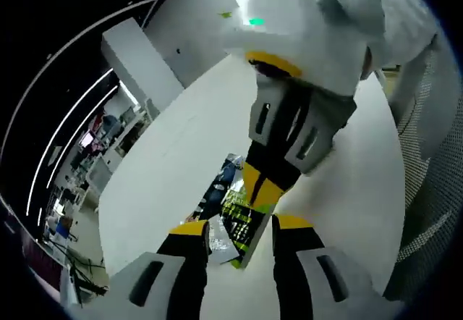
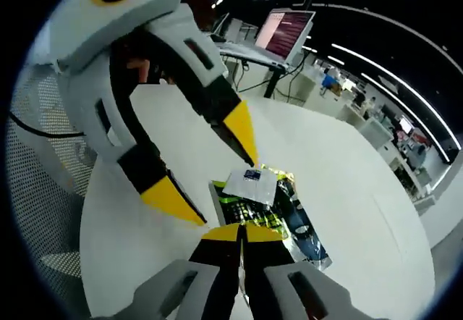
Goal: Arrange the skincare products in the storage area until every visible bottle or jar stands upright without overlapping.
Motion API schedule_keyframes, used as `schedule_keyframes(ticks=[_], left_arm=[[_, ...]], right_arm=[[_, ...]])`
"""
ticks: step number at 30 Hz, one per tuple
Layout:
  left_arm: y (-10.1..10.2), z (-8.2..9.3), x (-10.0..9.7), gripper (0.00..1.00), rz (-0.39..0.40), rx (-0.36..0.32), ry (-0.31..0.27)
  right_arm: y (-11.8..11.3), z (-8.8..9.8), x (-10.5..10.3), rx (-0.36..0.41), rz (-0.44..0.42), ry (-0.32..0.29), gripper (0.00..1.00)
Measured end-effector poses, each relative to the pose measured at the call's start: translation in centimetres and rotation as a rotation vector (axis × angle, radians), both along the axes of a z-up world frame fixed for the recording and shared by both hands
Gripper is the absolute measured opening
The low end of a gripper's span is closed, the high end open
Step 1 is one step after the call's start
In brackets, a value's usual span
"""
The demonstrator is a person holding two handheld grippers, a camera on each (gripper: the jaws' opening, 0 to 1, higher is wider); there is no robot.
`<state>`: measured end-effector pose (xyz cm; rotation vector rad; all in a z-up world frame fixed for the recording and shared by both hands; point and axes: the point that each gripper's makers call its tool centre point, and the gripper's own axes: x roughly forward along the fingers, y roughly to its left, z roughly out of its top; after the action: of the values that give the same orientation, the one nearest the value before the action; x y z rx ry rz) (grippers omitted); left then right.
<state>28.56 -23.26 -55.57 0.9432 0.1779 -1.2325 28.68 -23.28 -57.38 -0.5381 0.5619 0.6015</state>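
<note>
The flat green-and-black packet point(image 2: 264, 211) lies mid-table, well in from the white table's point(image 2: 347, 175) edges, w/ a silvery sachet point(image 2: 250, 184) on its far end. Your right gripper point(image 2: 242, 234) has its jaws pressed together at the packet's near edge; can't tell if it pinches anything. Your left gripper point(image 1: 239, 227) has its jaws spread, just over the packet's far end.

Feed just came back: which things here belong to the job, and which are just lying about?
Job: green-and-black packet, white table, right gripper shut on the packet's edge, left gripper open beside it.
Lying about: laptop, mesh chair.
</note>
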Motion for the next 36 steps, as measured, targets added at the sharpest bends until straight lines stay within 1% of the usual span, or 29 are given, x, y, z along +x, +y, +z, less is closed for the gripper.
schedule_keyframes(ticks=[1,2,3,5,8,9,11,12,15,16,18,20,23,24,25,27,28,29,31,34,36], left_arm=[[-0.2,-0.4,0.0,0.34,-0.018,0.021,-0.013],[-0.3,-1.4,0.0,0.35,-0.056,0.072,-0.039],[-0.2,-1.8,0.1,0.35,-0.075,0.108,-0.065],[-0.2,-2.5,0.0,0.35,-0.099,0.149,-0.119],[-0.5,-3.1,-0.5,0.36,-0.128,0.156,-0.118],[-0.3,-3.6,-0.2,0.36,-0.128,0.185,-0.121],[0.1,-3.7,0.3,0.35,-0.129,0.204,-0.157],[0.2,-3.7,0.4,0.34,-0.128,0.204,-0.166],[0.6,-3.6,1.3,0.31,-0.104,0.192,-0.161],[0.7,-3.8,1.6,0.3,-0.098,0.194,-0.161],[0.9,-3.9,1.9,0.26,-0.087,0.194,-0.165],[0.8,-3.7,2.0,0.22,-0.076,0.183,-0.167],[0.7,-3.8,2.1,0.22,-0.069,0.171,-0.162],[0.6,-3.9,2.1,0.21,-0.066,0.17,-0.155],[0.6,-3.9,2.1,0.2,-0.066,0.17,-0.15],[0.6,-3.9,1.9,0.19,-0.064,0.164,-0.147],[0.6,-3.8,1.9,0.19,-0.063,0.161,-0.144],[0.6,-3.8,1.9,0.19,-0.059,0.158,-0.136],[0.6,-3.7,2.0,0.18,-0.053,0.148,-0.127],[0.4,-3.6,1.8,0.16,-0.066,0.148,-0.145],[0.3,-3.8,1.5,0.19,-0.077,0.15,-0.143]], right_arm=[[-0.1,0.0,0.0,-0.005,-0.004,-0.002,0.0],[-0.3,0.0,0.0,-0.012,-0.008,-0.003,0.0],[-0.4,-0.2,0.0,-0.019,-0.01,-0.003,0.0],[-0.7,-0.6,-0.5,-0.037,-0.007,0.011,0.0],[-1.0,-1.3,-1.2,-0.053,-0.007,0.032,0.0],[-1.1,-1.9,-1.6,-0.057,-0.005,0.058,0.0],[-1.0,-2.4,-1.9,-0.054,-0.002,0.058,0.0],[-1.0,-2.5,-2.0,-0.053,-0.001,0.059,0.0],[-1.1,-3.2,-2.3,-0.082,0.012,0.068,0.13],[-1.1,-3.2,-2.2,-0.087,0.015,0.065,0.13],[-1.1,-3.4,-2.2,-0.078,0.006,0.072,0.09],[-1.1,-3.6,-2.0,-0.072,-0.003,0.068,0.09],[-1.3,-4.2,-1.8,-0.087,-0.002,0.065,0.09],[-1.3,-4.3,-1.7,-0.094,0.001,0.063,0.07],[-1.4,-4.1,-1.5,-0.1,0.003,0.041,0.05],[-1.7,-4.1,-1.5,-0.116,-0.001,0.045,0.0],[-1.8,-4.3,-1.5,-0.13,0.001,0.046,0.0],[-2.0,-4.2,-1.4,-0.132,0.0,0.029,0.0],[-2.0,-4.3,-1.3,-0.126,-0.001,0.038,0.0],[-2.3,-4.2,-1.0,-0.144,-0.002,0.024,0.0],[-2.3,-4.1,-0.9,-0.16,0.008,0.013,0.0]])
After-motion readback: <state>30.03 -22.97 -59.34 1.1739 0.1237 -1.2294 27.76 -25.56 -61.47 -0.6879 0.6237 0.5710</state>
